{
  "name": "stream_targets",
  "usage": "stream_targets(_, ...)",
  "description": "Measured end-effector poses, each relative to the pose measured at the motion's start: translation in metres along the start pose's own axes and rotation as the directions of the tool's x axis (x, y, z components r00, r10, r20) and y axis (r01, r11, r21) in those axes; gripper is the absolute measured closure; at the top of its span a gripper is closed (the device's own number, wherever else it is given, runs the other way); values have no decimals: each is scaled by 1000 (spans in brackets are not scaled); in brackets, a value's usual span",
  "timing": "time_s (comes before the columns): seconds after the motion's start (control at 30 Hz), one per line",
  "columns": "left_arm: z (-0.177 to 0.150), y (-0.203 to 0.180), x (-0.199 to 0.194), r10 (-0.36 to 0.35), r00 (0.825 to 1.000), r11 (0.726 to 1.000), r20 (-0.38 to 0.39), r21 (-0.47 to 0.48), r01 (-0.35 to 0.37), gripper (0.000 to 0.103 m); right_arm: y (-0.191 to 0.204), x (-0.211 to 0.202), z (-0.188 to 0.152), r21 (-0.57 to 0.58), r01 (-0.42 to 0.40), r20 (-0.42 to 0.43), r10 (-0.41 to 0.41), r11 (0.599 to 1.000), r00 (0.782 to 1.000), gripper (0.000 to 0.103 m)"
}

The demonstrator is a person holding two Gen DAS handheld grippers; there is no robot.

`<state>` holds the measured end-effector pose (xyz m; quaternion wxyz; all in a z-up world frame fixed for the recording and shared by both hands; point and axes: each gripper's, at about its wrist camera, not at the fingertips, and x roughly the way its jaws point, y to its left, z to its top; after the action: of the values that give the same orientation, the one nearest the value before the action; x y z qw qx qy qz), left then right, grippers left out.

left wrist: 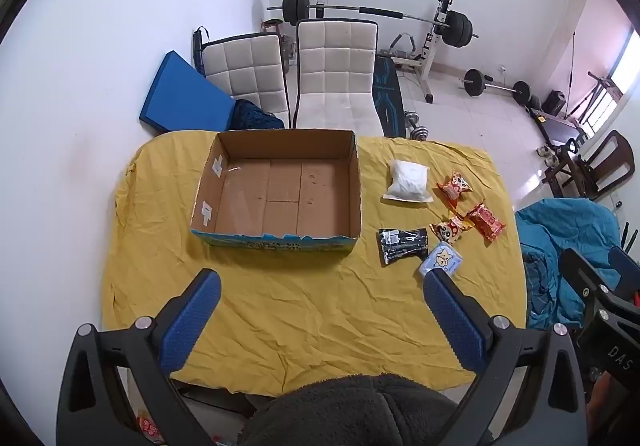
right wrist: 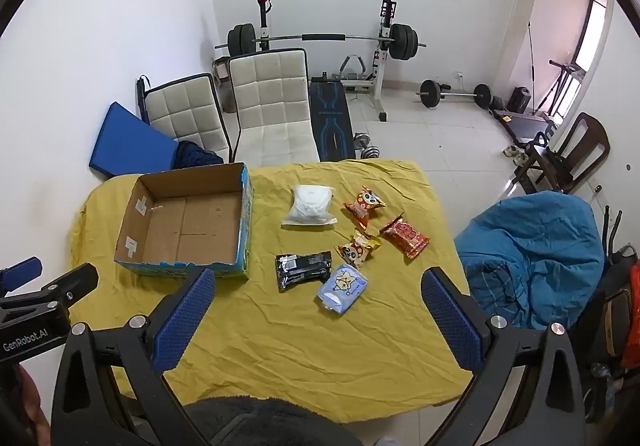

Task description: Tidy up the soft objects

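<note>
Soft packets point(right wrist: 362, 206) sat loose on the yellow-covered counter point(right wrist: 280, 334), nothing grabbed.
Both the left gripper point(left wrist: 320, 316) and right gripper point(right wrist: 318, 312) hung wide open above the near edge, holding nothing. Beyond them lay a blue pouch point(right wrist: 342, 287), a black pack point(right wrist: 303, 269), a white bag point(right wrist: 310, 204), all right of the empty cardboard box point(left wrist: 280, 188).

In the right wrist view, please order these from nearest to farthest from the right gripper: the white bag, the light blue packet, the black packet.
From the right gripper:
1. Light blue packet: just ahead, between the fingers, on the yellow cloth.
2. Black packet: a little farther, ahead and left, beside the cardboard box.
3. White bag: farthest, toward the back of the table.
</note>
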<state>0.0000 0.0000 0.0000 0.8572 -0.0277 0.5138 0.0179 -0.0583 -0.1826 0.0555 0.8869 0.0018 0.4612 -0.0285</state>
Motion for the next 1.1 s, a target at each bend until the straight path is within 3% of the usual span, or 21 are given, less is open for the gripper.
stream_targets(0.63, 5, -3, 0, -4, 1000, 1000, 17, 9, 4, 0, 0, 8, 0, 7, 23, -5, -23, 1000, 1000, 0)
stream_targets(1.1, 5, -5, -8, 2, 999, 1000, 49, 13, -3, 0, -2, 2, 5, 24, -5, -3, 5, 1000, 1000, 0)
